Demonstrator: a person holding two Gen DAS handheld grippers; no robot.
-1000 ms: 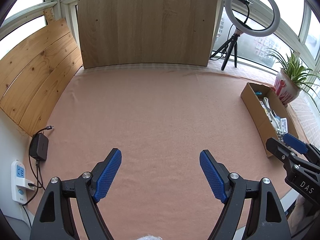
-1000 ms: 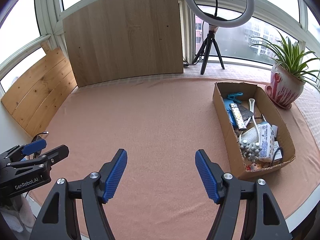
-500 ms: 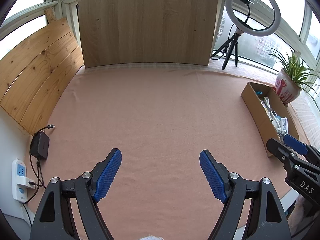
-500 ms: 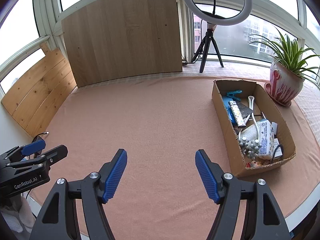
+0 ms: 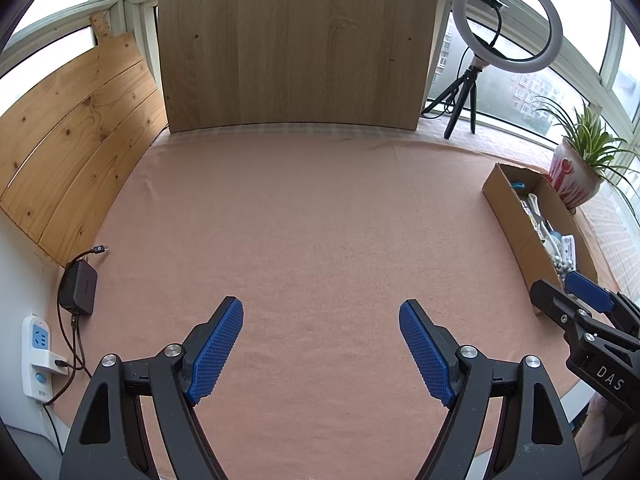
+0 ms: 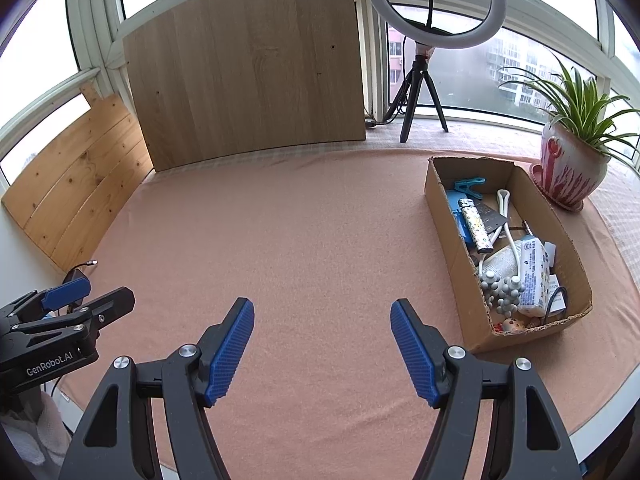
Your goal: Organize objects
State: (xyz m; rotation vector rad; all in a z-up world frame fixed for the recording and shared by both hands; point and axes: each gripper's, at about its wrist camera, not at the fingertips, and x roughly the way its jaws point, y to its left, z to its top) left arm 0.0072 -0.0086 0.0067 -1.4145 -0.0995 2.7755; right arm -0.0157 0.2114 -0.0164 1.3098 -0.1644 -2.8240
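Observation:
A brown cardboard box (image 6: 452,240) lies on the pink cloth at the right, holding several small items: a blue clip, a patterned tube, a white cable, a tissue pack and grey balls. In the left wrist view the same cardboard box (image 5: 516,224) sits far right. My left gripper (image 5: 321,320) hovers open over bare cloth with nothing between its blue pads. My right gripper (image 6: 322,318) is open too, left of the box, with nothing in it. Each gripper shows at the edge of the other's view.
A potted plant (image 6: 570,168) stands behind the box. A ring light on a tripod (image 6: 424,80) and a wooden board (image 6: 248,64) stand at the back. Slatted wood (image 5: 76,136) lines the left. A black adapter (image 5: 78,286) and a white power strip (image 5: 38,352) lie at the left edge.

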